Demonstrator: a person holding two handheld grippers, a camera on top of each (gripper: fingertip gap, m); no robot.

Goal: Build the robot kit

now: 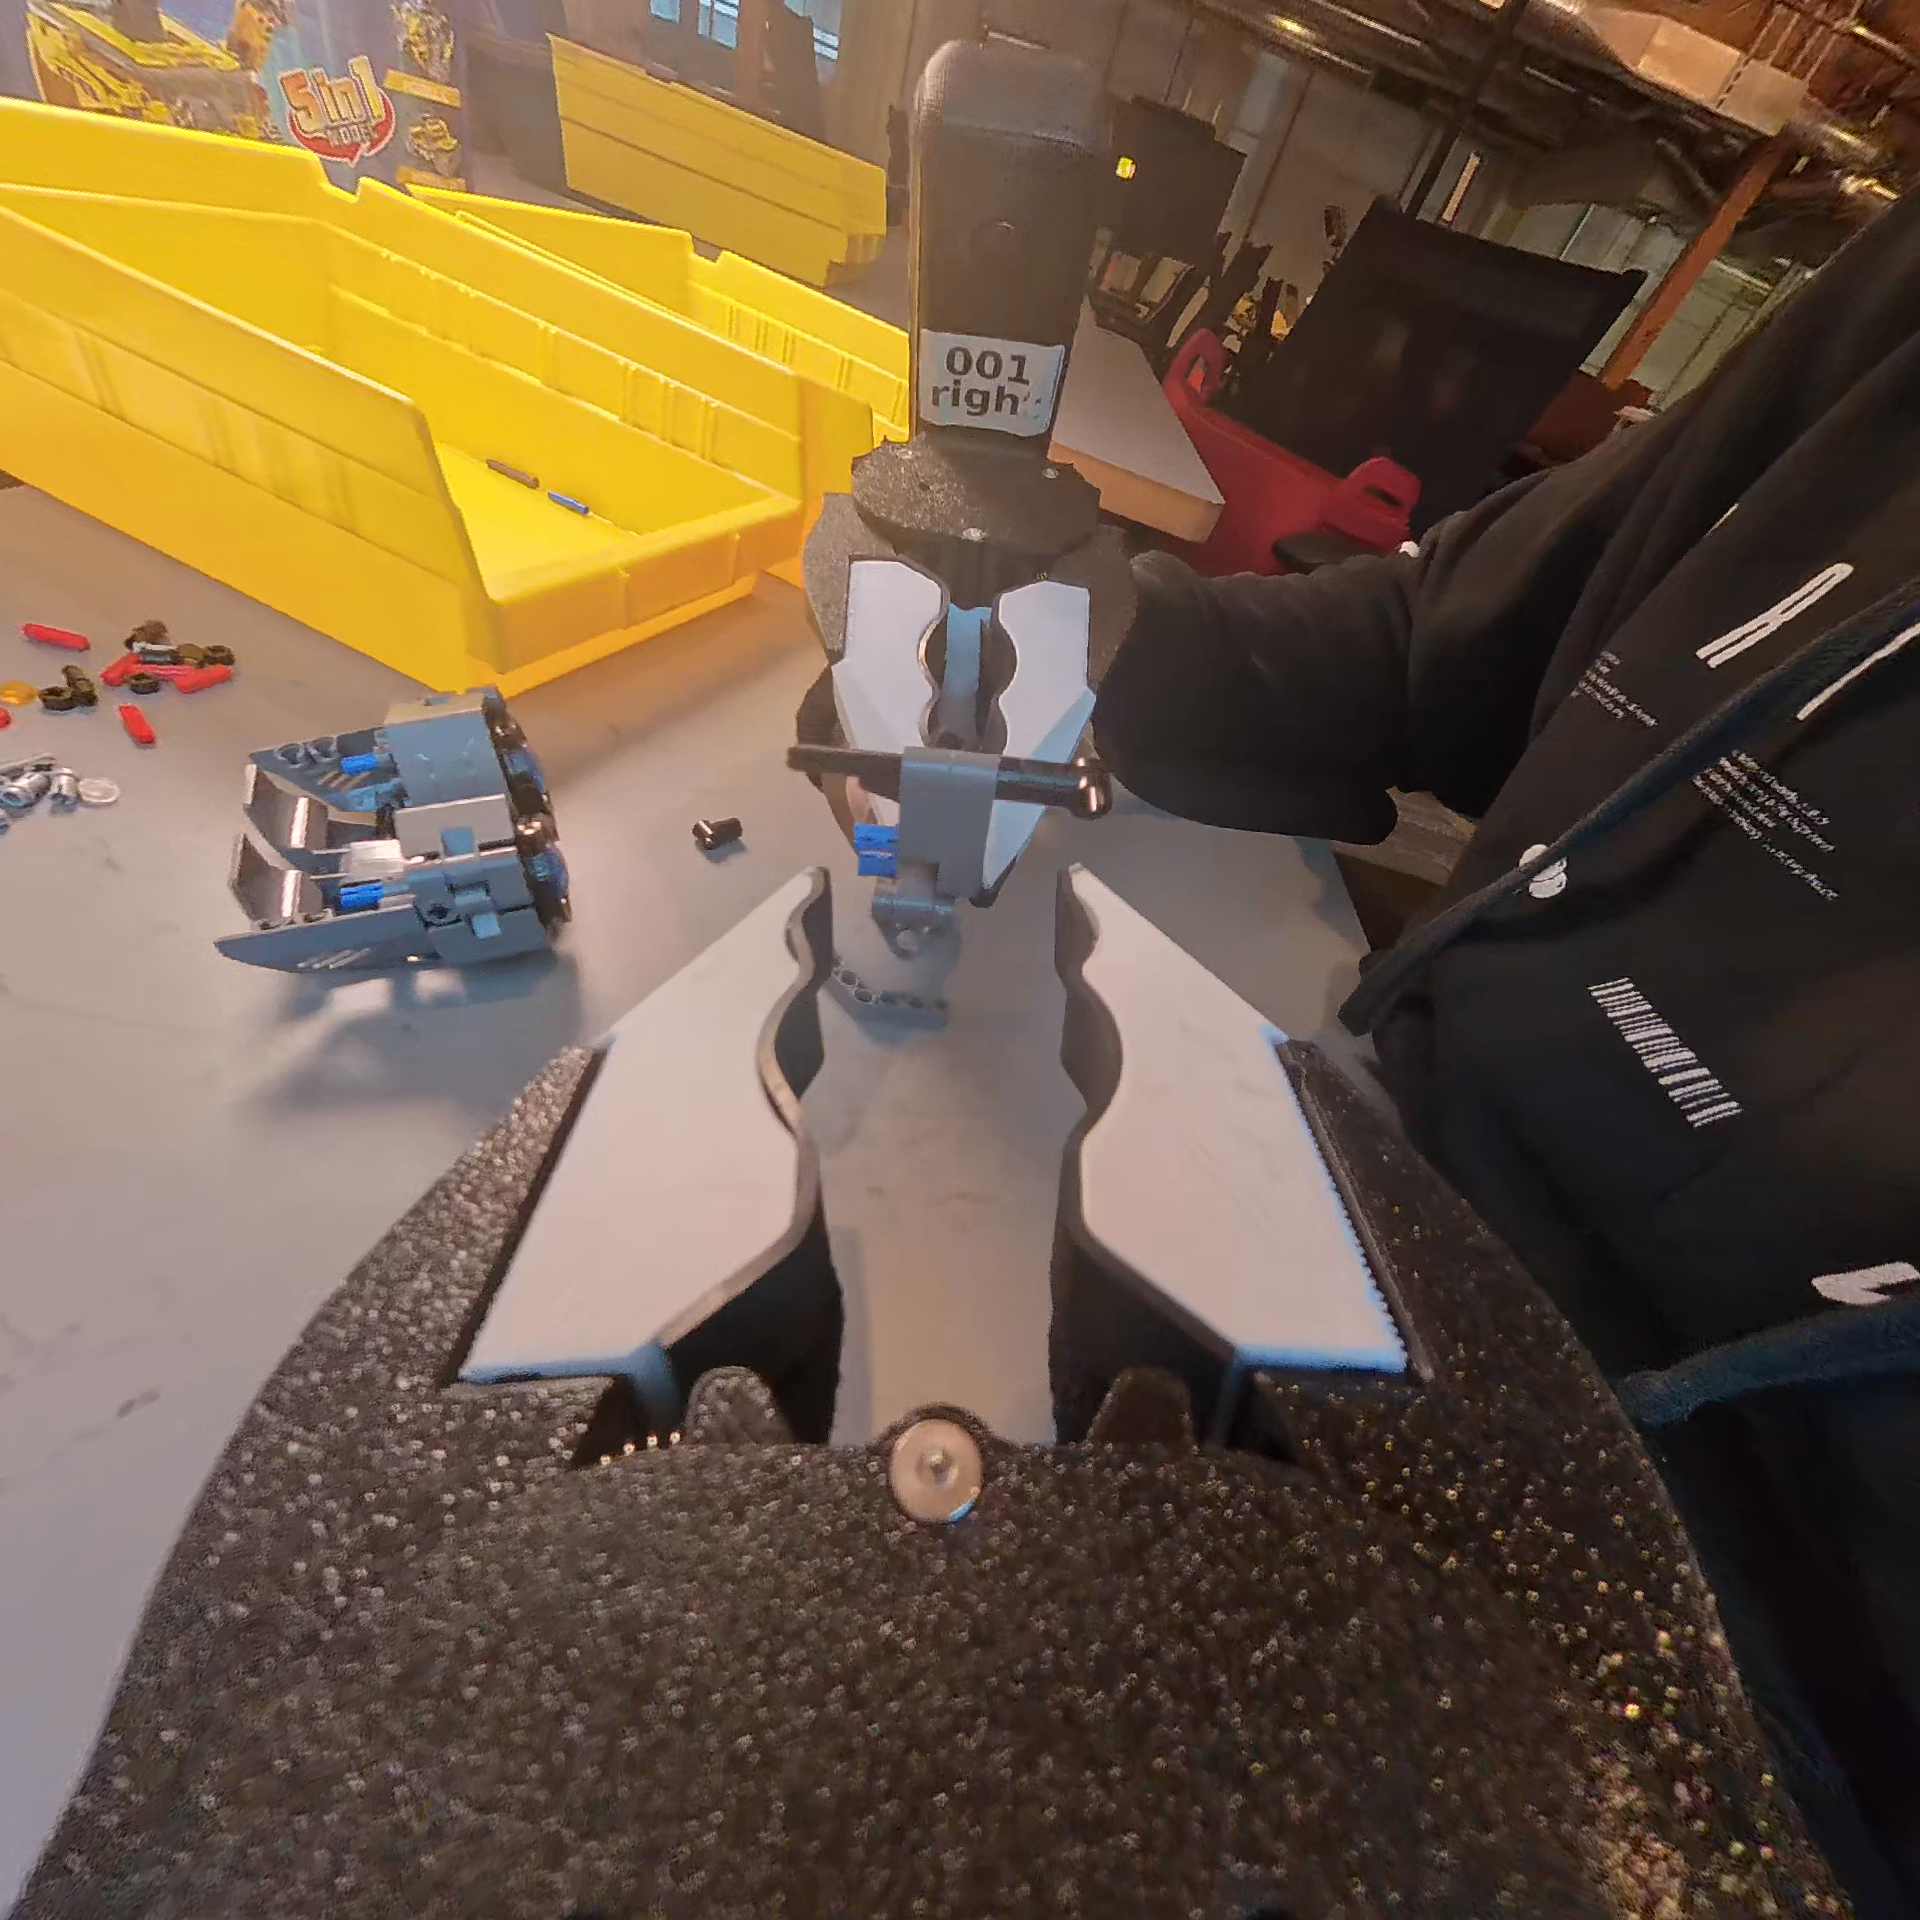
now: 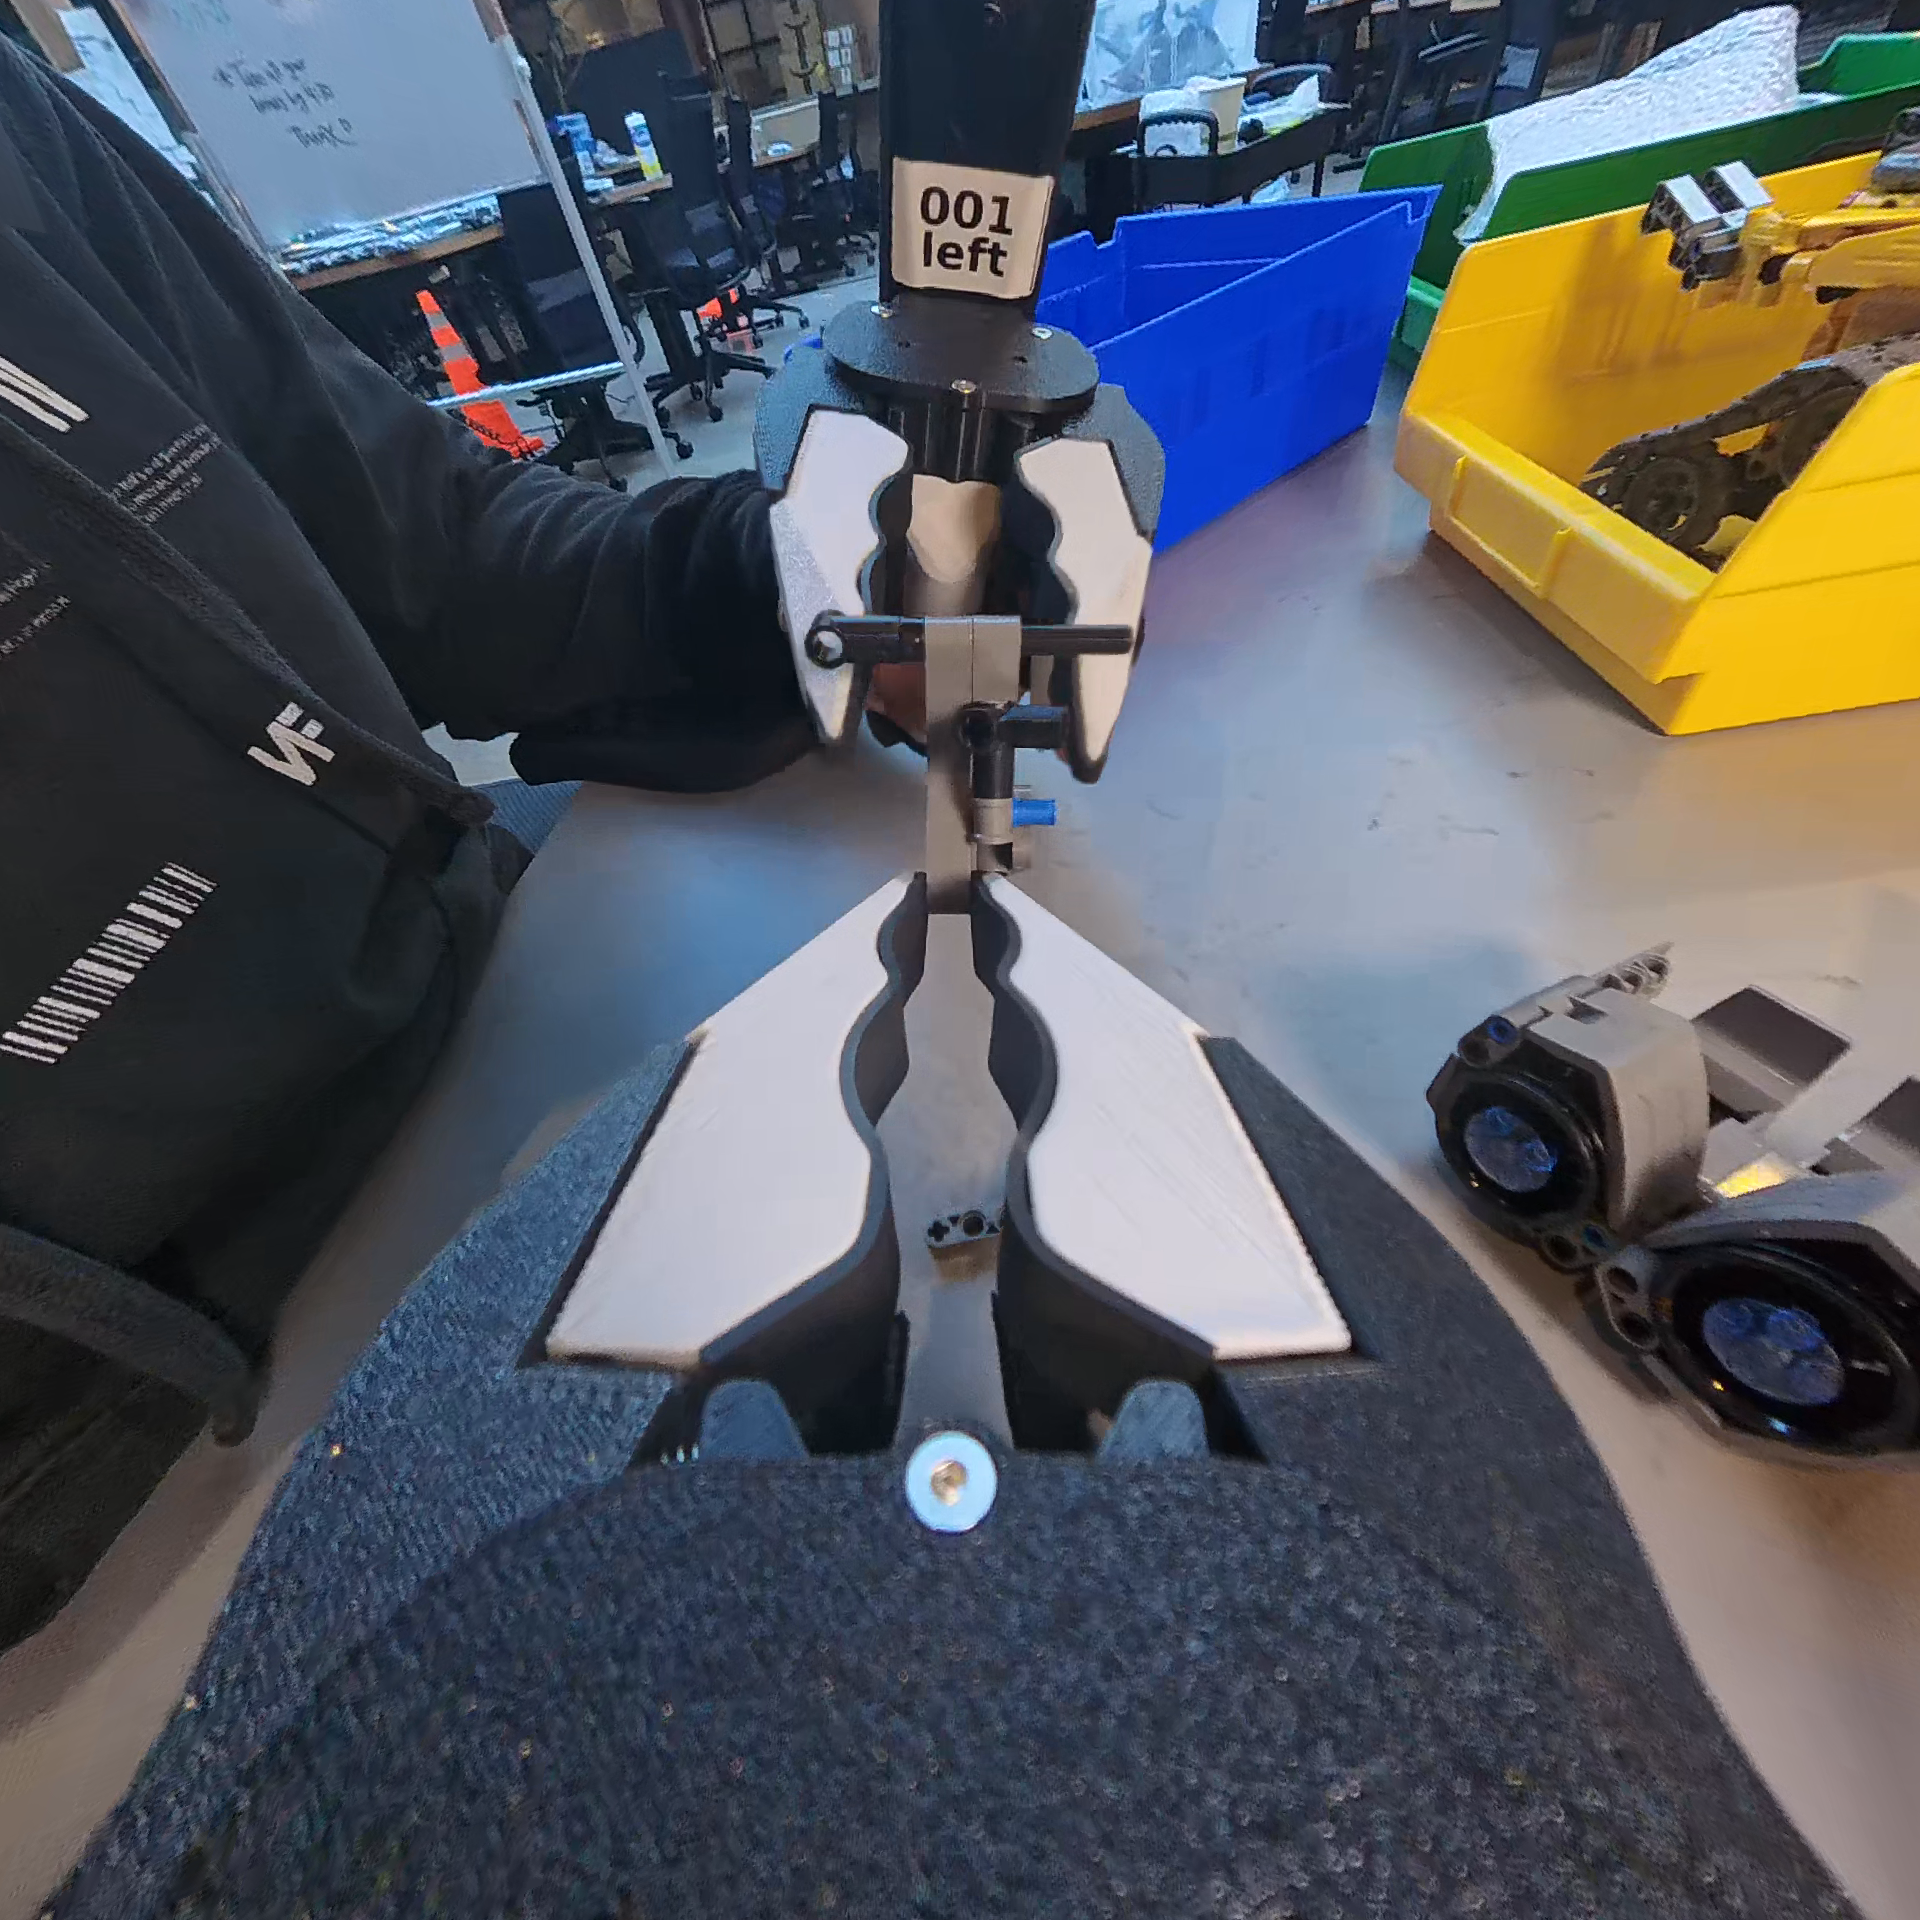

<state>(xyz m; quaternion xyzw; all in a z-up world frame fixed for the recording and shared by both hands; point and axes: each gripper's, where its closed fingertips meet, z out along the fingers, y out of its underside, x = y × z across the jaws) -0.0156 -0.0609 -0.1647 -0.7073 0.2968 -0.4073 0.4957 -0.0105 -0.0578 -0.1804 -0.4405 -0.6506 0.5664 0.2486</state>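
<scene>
The right claw (image 2: 948,894) was pinched narrow on the small grey-and-black toy-brick assembly with a black cross-axle (image 2: 971,707), held above the grey tabletop (image 2: 1351,727). The left claw (image 1: 940,883) stood wide around it, touching nothing. Judged best: close squarely on the axle, keeping both claws aligned.

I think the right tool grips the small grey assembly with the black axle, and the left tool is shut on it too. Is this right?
Not quite. The left tool is open, not shut: the left wrist view shows its two fingers standing wide apart. The rest holds: the right tool grips the small grey assembly with the black axle.
</scene>
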